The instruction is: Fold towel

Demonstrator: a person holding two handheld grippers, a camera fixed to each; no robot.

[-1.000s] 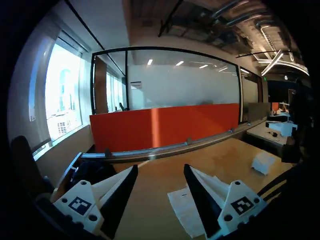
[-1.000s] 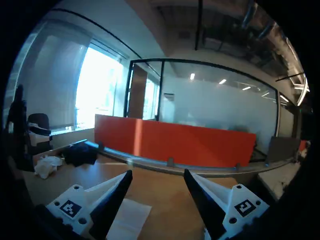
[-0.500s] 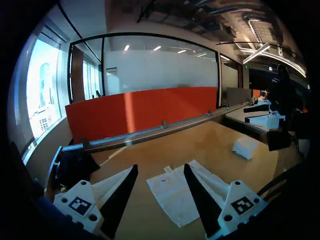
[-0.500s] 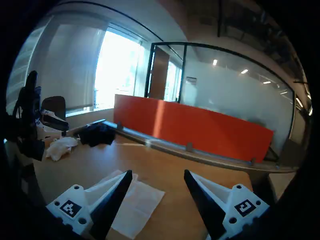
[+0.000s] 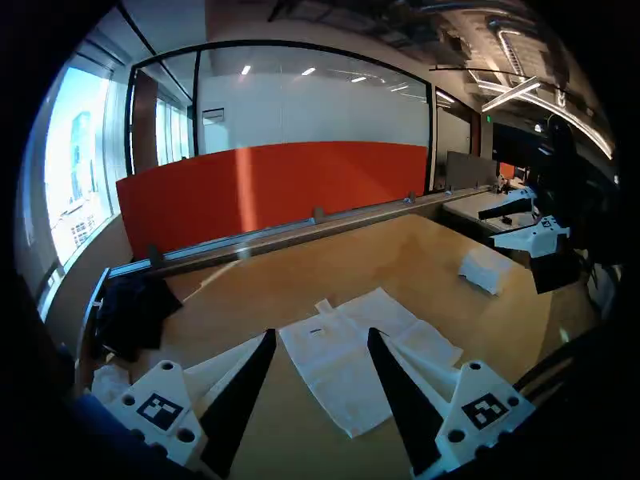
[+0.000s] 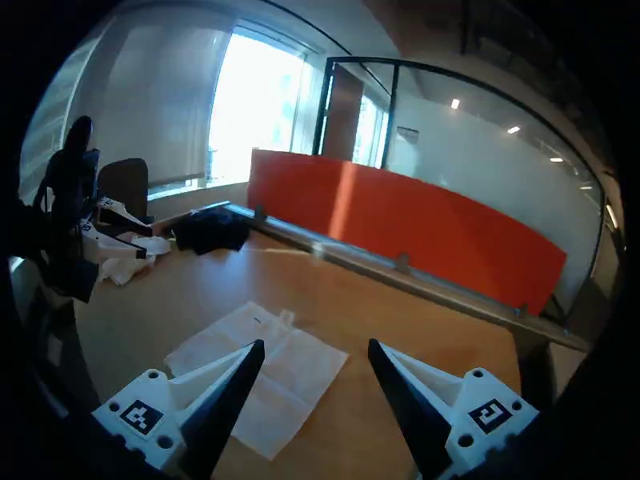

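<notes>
A white towel [image 5: 360,356] lies spread flat on the wooden table [image 5: 384,256], with a small tab at its far edge. My left gripper [image 5: 320,334] hovers open above its near edge, nothing between the fingers. In the right gripper view the same towel [image 6: 264,368] lies ahead and a little left, and my right gripper [image 6: 314,346] stands open above its near right part. Each view also catches the other gripper farther off: the right gripper [image 5: 528,228] at the table's right, the left gripper [image 6: 112,232] at the left, both with fingers apart.
A folded white cloth [image 5: 484,270] sits on the table at the right. A dark garment [image 5: 132,312] and a crumpled white cloth [image 6: 128,268] lie at the left end. An orange divider [image 5: 272,188] with a metal rail runs along the far edge. A chair [image 6: 128,180] stands by the window.
Both views have tipped downward and the towel has come more fully into sight, spread on the table. Both grippers have stayed open and empty.
</notes>
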